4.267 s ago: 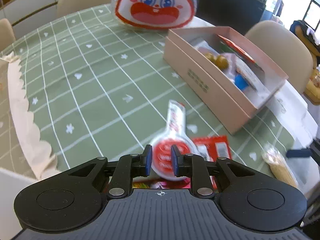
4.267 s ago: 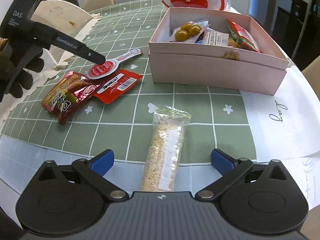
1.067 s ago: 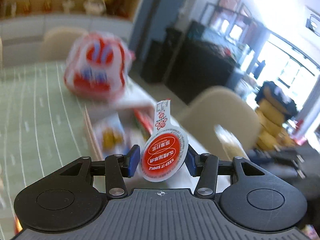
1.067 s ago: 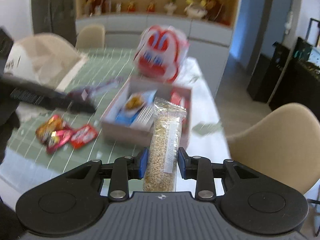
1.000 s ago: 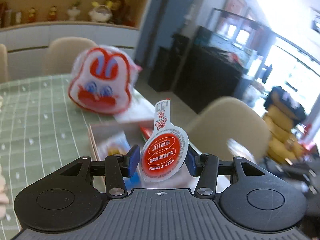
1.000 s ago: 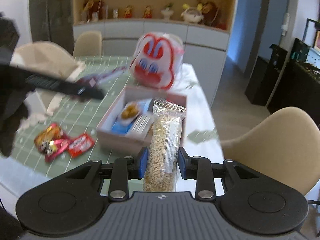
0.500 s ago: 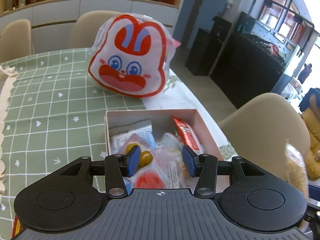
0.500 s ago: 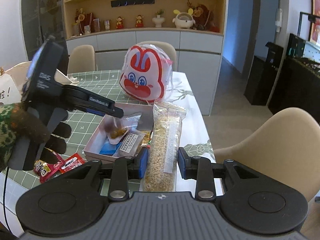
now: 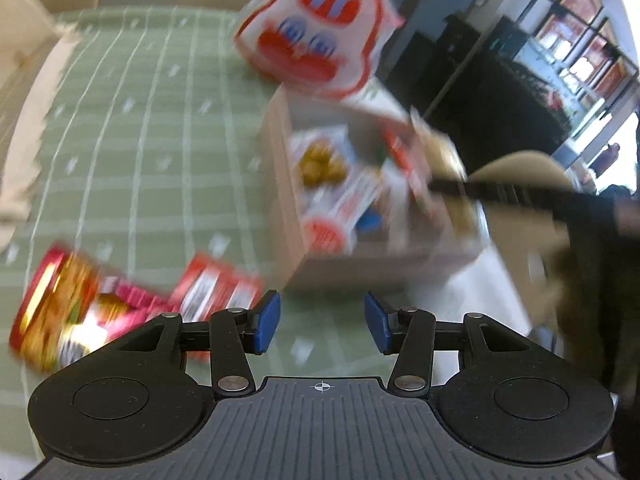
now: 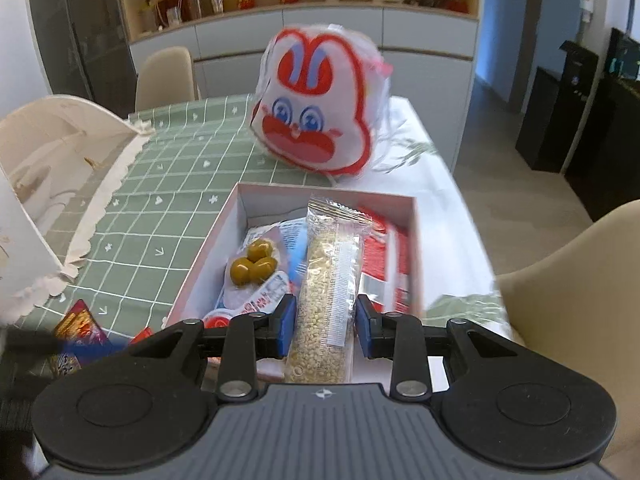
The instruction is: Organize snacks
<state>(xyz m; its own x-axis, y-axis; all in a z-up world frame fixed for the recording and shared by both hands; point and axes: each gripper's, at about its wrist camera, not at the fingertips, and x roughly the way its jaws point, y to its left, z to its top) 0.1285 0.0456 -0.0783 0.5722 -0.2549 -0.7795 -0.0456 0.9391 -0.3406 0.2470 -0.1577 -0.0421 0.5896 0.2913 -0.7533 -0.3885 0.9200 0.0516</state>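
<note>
**Two tools over the snack box, one loaded, one bare**

Two views, left one badly smeared. Desk [image 10: 180, 168] wears a green grid cloth w/ a white scalloped runner at its left edge; beige chairs around it, a cabinet w/ figurine shelves behind. A rabbit-face bag [image 10: 320, 108] stands at the far end.

Pink box [image 10: 208, 248] sits lid-off in front of the bag. Inside: pack of yellow-green balls [image 10: 254, 266], red packets at the right wall, white wrappers, a red round-lid sachet [image 10: 218, 320] near the front.

Right tool [image 10: 326, 330] pinches the grain bar [image 10: 330, 292] upright, its top over the box interior. Left tool [image 9: 322, 322] is spread w/ nothing between the pads, above the cloth just short of the box. Red wrappers [image 9: 72, 304] lie on the cloth left of it, prob. three, too blurred to count.
</note>
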